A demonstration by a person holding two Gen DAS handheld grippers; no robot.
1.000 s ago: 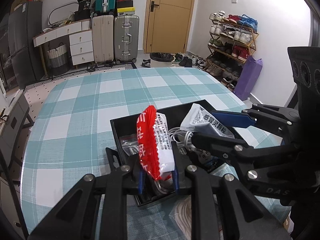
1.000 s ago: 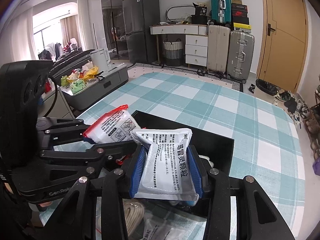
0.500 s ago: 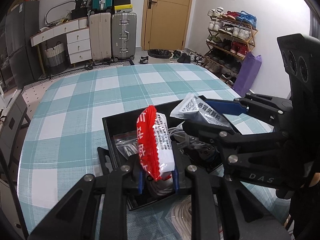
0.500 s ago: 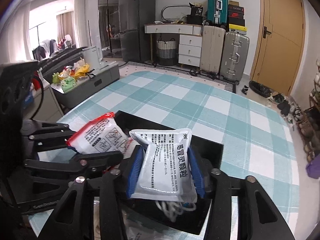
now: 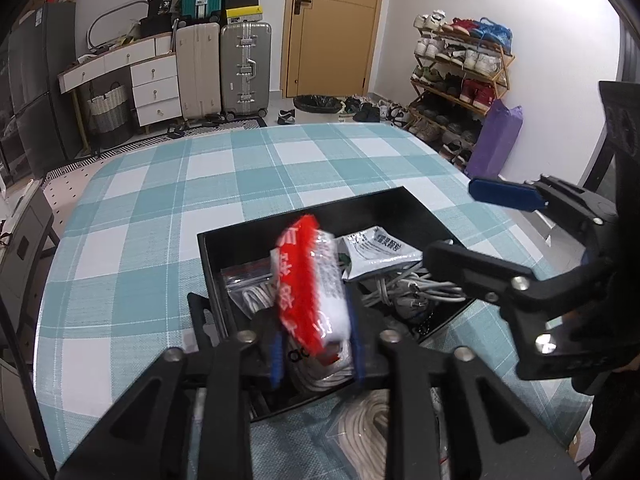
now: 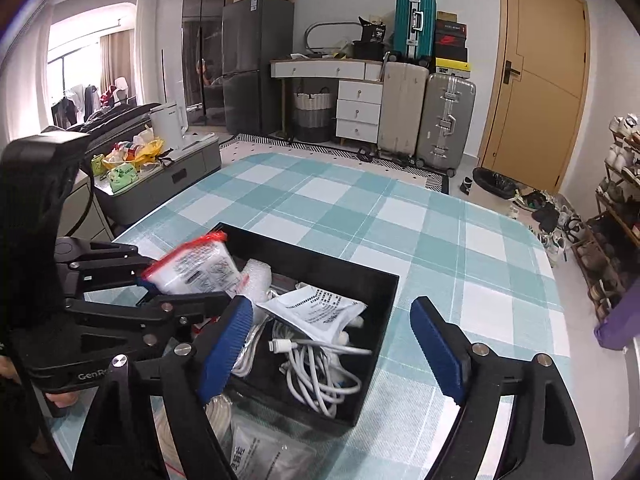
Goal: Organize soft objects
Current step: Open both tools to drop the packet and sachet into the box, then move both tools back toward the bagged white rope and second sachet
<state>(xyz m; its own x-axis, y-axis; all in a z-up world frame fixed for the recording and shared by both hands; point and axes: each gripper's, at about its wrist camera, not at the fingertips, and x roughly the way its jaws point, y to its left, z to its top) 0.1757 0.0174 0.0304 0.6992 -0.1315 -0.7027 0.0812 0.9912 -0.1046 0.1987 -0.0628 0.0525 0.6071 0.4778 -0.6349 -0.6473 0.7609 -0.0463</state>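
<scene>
A black bin (image 5: 248, 240) (image 6: 360, 280) sits on the checked table and holds white cables (image 6: 316, 364) and bags. My left gripper (image 5: 316, 348) is shut on a red-and-white packet (image 5: 310, 284), held upright over the bin's near side; it also shows in the right wrist view (image 6: 192, 268). My right gripper (image 6: 332, 348) is open and empty above the bin. A white medicine sachet (image 6: 316, 312) (image 5: 380, 248) lies loose on the cables inside the bin.
A coiled white rope (image 5: 372, 428) and a clear bag with printed text (image 6: 268, 456) lie on the table in front of the bin. The checked tablecloth (image 5: 200, 184) stretches beyond. Suitcases, a drawer unit and a shoe rack stand further back.
My right gripper has opened and the white sachet has dropped into the bin. My left gripper still holds the red-and-white packet, now lower over the bin.
</scene>
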